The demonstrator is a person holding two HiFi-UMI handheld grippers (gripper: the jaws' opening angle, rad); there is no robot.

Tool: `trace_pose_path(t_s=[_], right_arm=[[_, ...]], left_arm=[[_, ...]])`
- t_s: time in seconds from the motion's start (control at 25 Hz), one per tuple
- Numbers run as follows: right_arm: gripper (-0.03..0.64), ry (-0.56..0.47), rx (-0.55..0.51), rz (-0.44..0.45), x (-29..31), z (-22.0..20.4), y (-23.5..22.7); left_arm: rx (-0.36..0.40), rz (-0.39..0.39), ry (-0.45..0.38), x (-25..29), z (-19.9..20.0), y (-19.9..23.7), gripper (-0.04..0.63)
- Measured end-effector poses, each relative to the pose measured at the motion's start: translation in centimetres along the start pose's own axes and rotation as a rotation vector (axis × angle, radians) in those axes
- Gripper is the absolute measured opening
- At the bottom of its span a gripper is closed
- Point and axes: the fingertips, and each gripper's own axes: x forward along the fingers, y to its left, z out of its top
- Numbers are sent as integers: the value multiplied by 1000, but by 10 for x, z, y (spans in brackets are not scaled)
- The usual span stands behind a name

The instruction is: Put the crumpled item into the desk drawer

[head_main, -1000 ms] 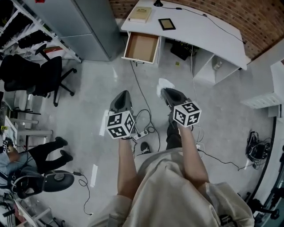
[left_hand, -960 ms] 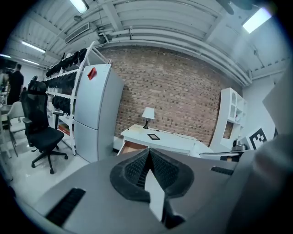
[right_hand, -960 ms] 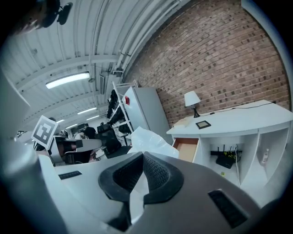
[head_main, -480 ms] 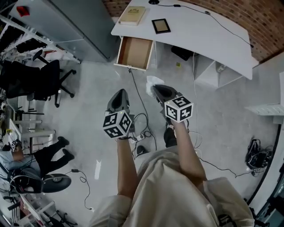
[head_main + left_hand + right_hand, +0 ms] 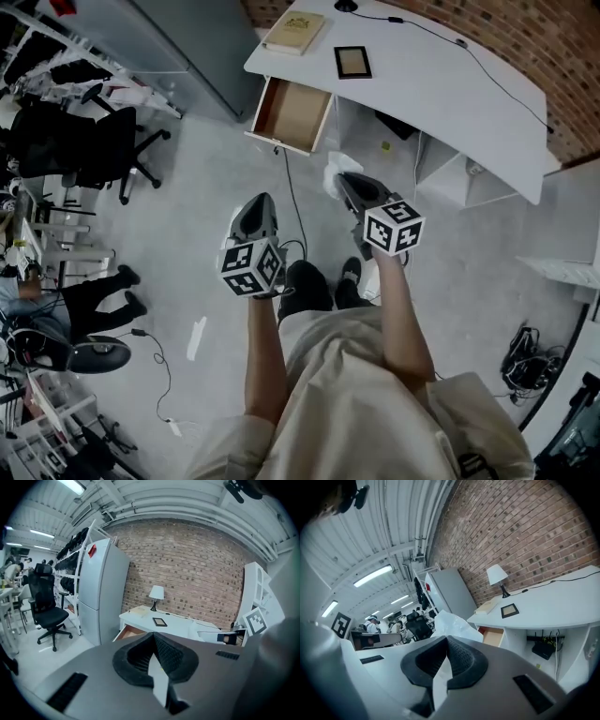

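While the person stands on the pale grey floor [image 5: 187, 225], the dark left gripper [image 5: 260, 202] hangs nearest, its jaws pressed together on nothing. Just ahead, the right gripper [image 5: 342, 180] is clamped on the crumpled white item [image 5: 452, 623], holding it in the air short of the open, brown-lined desk drawer [image 5: 292, 112] under the curved white desk [image 5: 450, 70].

Desk drawer [image 5: 291, 114] is pulled out toward the near side, open from above, its interior bare. The floor [image 5: 202, 197] near it is free, crossed only by a thin cable [image 5: 290, 187]. A grey cabinet [image 5: 178, 37] stands close on the drawer's left. The desk top [image 5: 441, 84] covers its far end. An office chair [image 5: 98, 150] stands well to the left.
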Motion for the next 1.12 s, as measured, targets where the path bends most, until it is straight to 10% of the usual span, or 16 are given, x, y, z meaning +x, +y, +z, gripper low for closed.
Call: trace_pose_path(t_s=[1.12], right_arm=[[28, 148, -21, 34, 186, 78, -96]], left_arm=[[-27, 39, 9, 172, 88, 92, 15]])
